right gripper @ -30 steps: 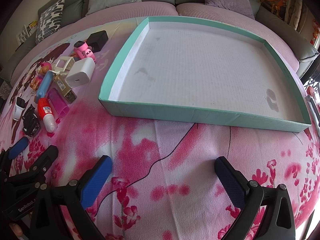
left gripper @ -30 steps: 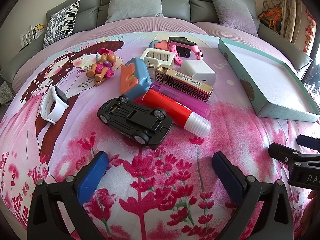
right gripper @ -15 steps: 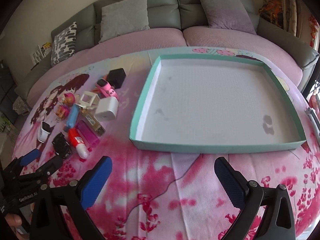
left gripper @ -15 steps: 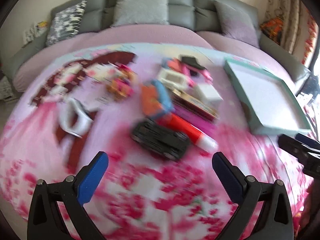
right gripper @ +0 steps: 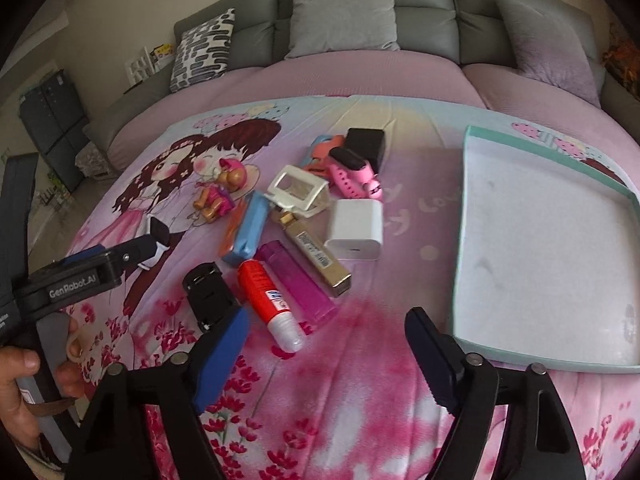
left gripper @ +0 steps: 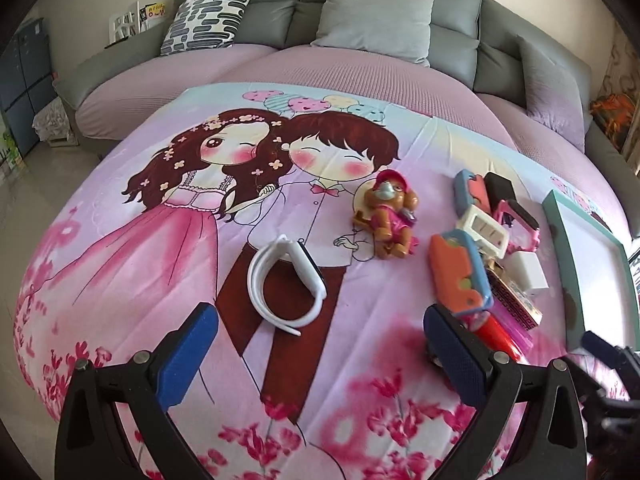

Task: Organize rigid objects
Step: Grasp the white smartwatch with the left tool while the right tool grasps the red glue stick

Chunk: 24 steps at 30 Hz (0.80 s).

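White wristband (left gripper: 285, 285) just beyond wide left gripper (left gripper: 322, 354); right gripper (right gripper: 326, 354) closing, empty.

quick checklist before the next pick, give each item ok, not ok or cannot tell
1. Teal-rimmed white tray has room: ok, nothing in it.
2. Left gripper free: ok, open, nothing between its blue pads.
3. Right gripper free: ok, nothing between its pads, jaws closing.
4. White loop wristband clear to grasp: ok, lies apart from the pile, just ahead of the left gripper.
5. Red glue tube with white cap clear to grasp: not ok, black toy car and magenta lighter lie close on either side.
6. Grippers clear of each other: cannot tell.
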### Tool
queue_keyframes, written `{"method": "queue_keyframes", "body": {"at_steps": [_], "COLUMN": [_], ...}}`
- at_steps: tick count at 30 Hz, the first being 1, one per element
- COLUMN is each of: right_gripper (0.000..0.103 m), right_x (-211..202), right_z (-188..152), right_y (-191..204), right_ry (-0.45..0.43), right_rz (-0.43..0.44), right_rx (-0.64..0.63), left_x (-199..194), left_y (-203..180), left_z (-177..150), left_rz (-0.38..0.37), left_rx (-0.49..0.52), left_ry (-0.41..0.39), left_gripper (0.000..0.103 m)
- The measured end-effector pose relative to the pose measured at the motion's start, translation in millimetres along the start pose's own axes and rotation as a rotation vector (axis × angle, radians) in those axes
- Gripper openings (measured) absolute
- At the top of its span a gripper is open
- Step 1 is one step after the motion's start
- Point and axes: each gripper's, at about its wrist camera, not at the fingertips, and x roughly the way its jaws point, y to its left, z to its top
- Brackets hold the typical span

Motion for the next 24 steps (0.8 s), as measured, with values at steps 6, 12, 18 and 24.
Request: {"method": "queue_keyframes", "body": {"at_steps": [6, 12, 18, 24], "right_gripper": [0.053, 0.043, 0.039, 0.035], "right_x": [17, 27, 36, 49], "right_z": [-5, -4, -1, 5], "right_y": [16, 27, 40, 44], "right_ry": [0.047, 0.064, 0.068, 0.080], "right_rz": [0.007, -0.011, -0.001, 0.004], "right_rx": [-0.070, -0.112, -0.168, -0.175], "left_x": [16, 28, 34, 39], "left_y": [6, 9, 13, 14], "left_z": [0, -1, 2, 8], "left_rz": [-0.008, -0.029, -0.043, -0.043], "left_rx": [-0.010, -0.020, -0.031, -0.031], "left_ry": [0.028, 0.054, 0.052, 0.043], "left_gripper": [0.101, 0.092, 0.087, 0.086]}}
